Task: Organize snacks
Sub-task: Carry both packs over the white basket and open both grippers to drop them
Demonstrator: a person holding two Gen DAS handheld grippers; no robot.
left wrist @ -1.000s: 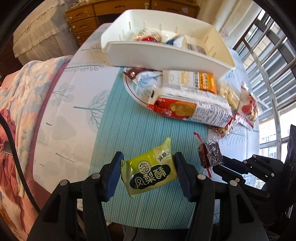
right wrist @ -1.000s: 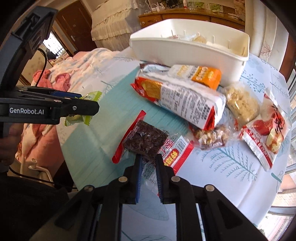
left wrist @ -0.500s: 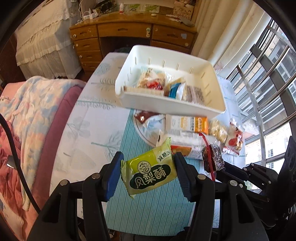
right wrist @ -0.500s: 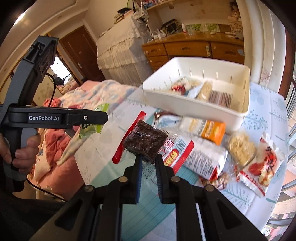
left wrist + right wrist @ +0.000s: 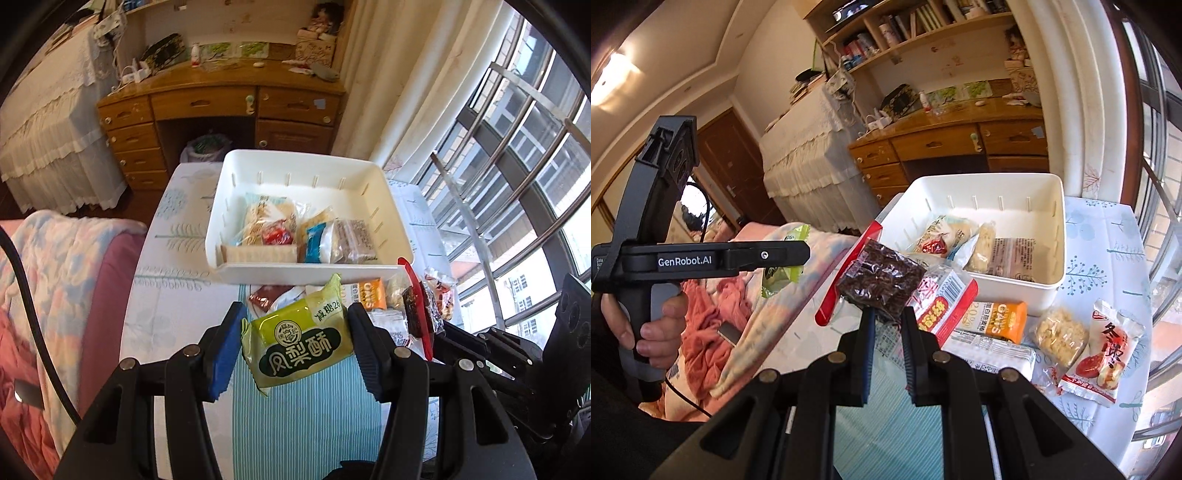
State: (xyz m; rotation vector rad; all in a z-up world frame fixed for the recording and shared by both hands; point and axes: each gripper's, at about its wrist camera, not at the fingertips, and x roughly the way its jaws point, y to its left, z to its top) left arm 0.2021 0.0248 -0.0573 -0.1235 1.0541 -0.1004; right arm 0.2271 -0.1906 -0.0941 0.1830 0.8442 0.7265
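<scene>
From the left wrist, the left gripper (image 5: 295,341) clamps a green pastry packet (image 5: 301,341) flat by its side edges above the table (image 5: 177,266) – face-up, likely to drop level into the white bin (image 5: 306,275) ahead. From the right wrist, the right gripper (image 5: 886,325) pinches a dark snack packet (image 5: 881,282) by its lower edge – raised just short of the bin's near wall.

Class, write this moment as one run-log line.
left tool: shut on green pastry packet | right tool: shut on dark snack packet | white bin: partly filled

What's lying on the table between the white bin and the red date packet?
In the right wrist view, a clear bag of pale puffed snack lies between the white bin and the red date packet.
</scene>
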